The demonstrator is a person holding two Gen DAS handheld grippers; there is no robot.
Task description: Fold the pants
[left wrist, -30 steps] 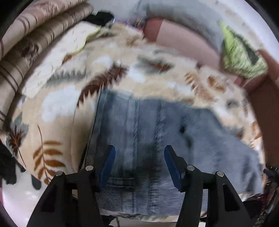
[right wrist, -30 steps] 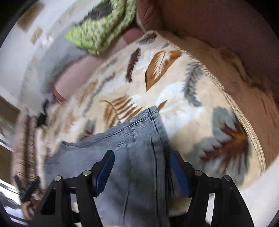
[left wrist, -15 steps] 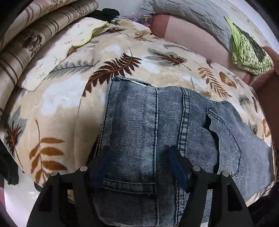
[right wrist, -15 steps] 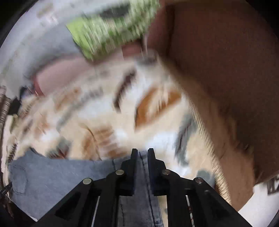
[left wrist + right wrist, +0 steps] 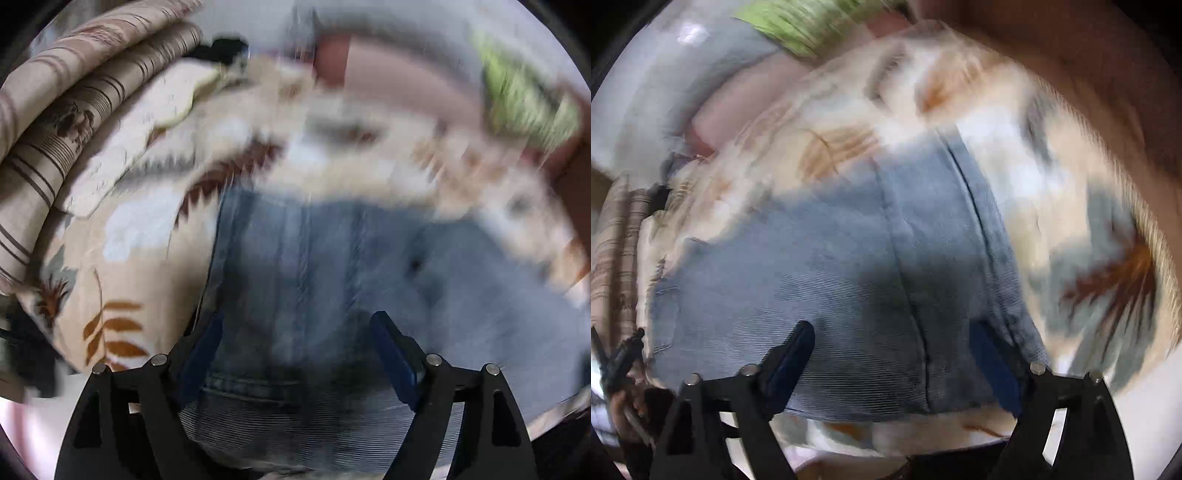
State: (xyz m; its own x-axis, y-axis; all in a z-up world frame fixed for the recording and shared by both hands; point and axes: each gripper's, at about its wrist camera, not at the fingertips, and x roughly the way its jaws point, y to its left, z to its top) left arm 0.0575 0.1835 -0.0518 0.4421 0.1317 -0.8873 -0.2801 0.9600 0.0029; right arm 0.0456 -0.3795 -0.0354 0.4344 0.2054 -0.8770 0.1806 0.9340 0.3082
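The left handheld gripper (image 5: 299,343) has two matte black angular plastic arms with triangular cut-outs, round silver screw heads at the joints, and flat dark-blue pads (image 5: 391,350) lining its fingers. The right handheld gripper (image 5: 897,354) looks identical.

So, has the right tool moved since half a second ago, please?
Yes: the right tool has drawn back; the blanket's orange feather print sits higher in view, and the jaws are opening over the jeans.
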